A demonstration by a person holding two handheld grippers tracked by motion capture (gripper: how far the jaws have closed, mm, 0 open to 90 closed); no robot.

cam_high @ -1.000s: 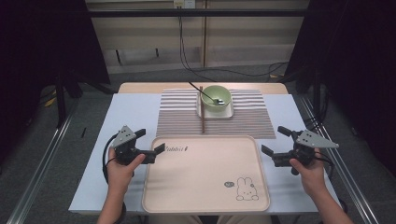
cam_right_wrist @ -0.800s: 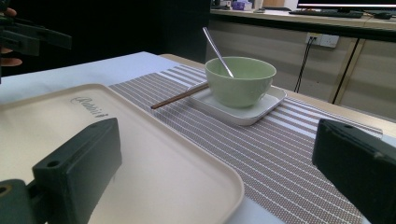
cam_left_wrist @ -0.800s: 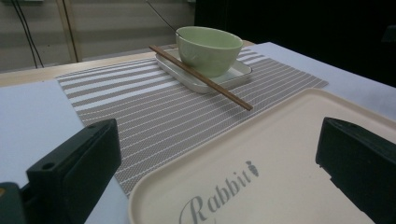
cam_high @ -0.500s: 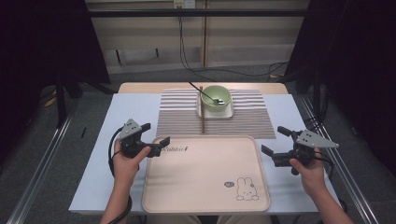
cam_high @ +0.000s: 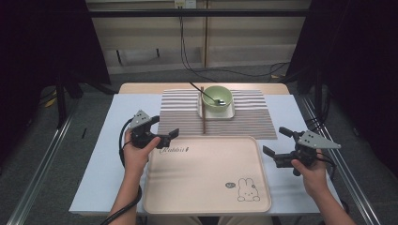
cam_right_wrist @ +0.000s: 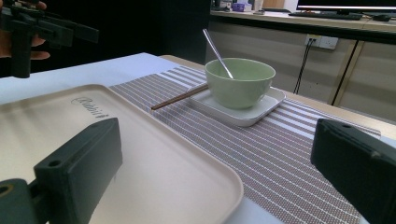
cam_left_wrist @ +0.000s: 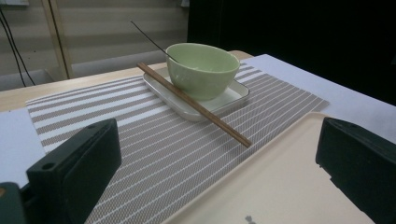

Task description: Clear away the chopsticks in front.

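A pale green bowl [cam_high: 218, 98] stands on a white square plate [cam_high: 228, 114] at the back of a striped placemat [cam_high: 253, 119]. A metal spoon [cam_high: 206, 93] rests inside the bowl. Brown chopsticks [cam_high: 203, 112] lean on the plate's left edge, their tips on the mat. My left gripper [cam_high: 164, 129] hovers open and empty at the tray's far left corner, next to the mat. My right gripper [cam_high: 276, 141] stands open and empty beside the tray's right edge. In the left gripper view the bowl [cam_left_wrist: 201, 69] and chopsticks [cam_left_wrist: 194, 103] lie ahead of the open jaws.
A beige tray [cam_high: 202, 178] with a rabbit drawing lies at the front centre on the white table cover [cam_high: 108, 164]. In the right gripper view the tray [cam_right_wrist: 140, 154] is below the jaws and the left gripper [cam_right_wrist: 42, 28] shows far left. Cables hang behind the table.
My left gripper has moved right and a little forward, from the table's left side to the tray's far left corner. The right gripper has stayed put.
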